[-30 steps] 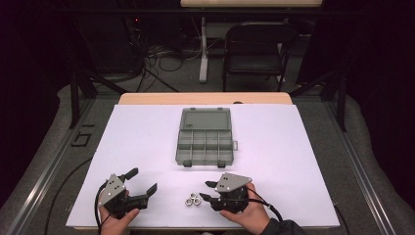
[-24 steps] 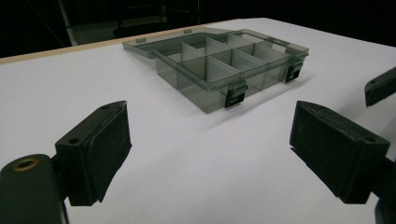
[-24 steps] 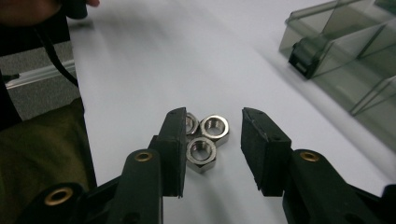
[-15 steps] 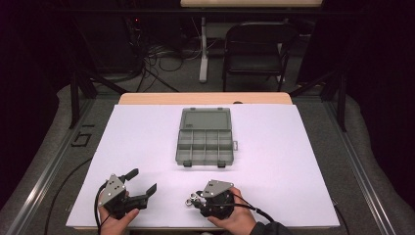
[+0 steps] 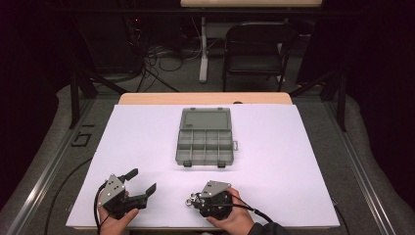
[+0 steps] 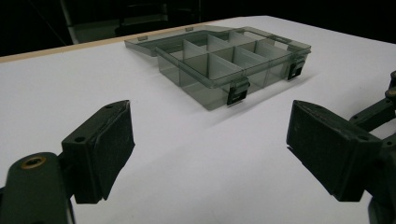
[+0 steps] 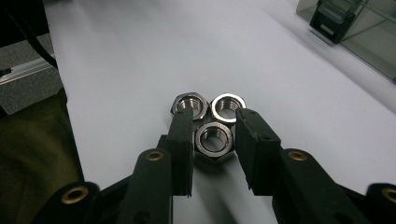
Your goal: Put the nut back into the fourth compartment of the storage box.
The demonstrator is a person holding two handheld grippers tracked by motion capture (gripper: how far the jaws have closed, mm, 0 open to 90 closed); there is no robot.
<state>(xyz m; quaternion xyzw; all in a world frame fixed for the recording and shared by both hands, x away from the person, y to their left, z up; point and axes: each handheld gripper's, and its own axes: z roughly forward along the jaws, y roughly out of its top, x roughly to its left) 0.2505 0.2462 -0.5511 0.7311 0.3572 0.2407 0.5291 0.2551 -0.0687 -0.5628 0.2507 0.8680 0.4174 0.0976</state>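
Note:
Three steel hex nuts lie clustered on the white sheet (image 5: 293, 161) near the front edge. My right gripper (image 7: 215, 119) points left over them, and its jaws have just been closing. The nearest nut (image 7: 214, 140) sits between the pads, which press on its sides. The other two nuts (image 7: 189, 103) (image 7: 228, 106) touch it just beyond the fingertips. From above, the right gripper (image 5: 192, 199) is low on the sheet in a hand. My left gripper (image 5: 143, 180) rests at the front left, open with nothing between its pads (image 6: 105, 144).
An open grey compartment box (image 5: 204, 142) sits at the middle of the sheet, lid folded back, its latches (image 6: 236, 91) facing me. A folding chair (image 5: 254, 44) and cables stand on the floor beyond the table's far wooden edge (image 5: 205, 98).
The right gripper moved left and down onto the nuts and its jaws narrowed around one. The left gripper stayed where it was.

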